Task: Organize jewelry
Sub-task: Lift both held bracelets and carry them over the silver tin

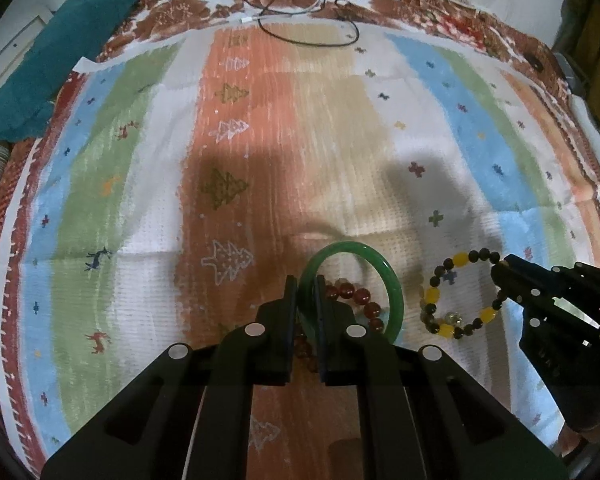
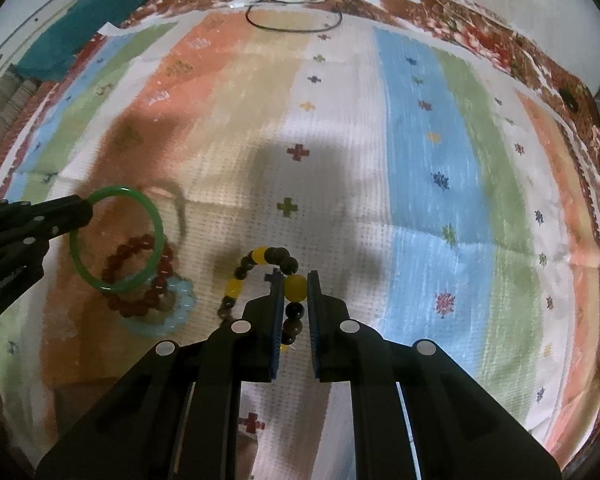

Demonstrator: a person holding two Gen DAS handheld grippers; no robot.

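Jaws of the left gripper (image 1: 304,292) pinch the rim of a green bangle (image 1: 394,300); those of the right gripper (image 2: 294,292) pinch a yellow-and-dark bead bracelet (image 2: 260,258). Beneath the bangle a red bead bracelet (image 2: 140,244) and a pale blue one (image 2: 184,300) lie on the striped cloth (image 2: 340,160).

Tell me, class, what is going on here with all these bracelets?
A person is sorting jewelry on a striped cloth with a gripper in each hand. The left gripper is shut on a green bangle, and the right gripper is shut on a yellow and dark beaded bracelet. A red bead bracelet and a pale blue one lie on the cloth beneath the bangle.
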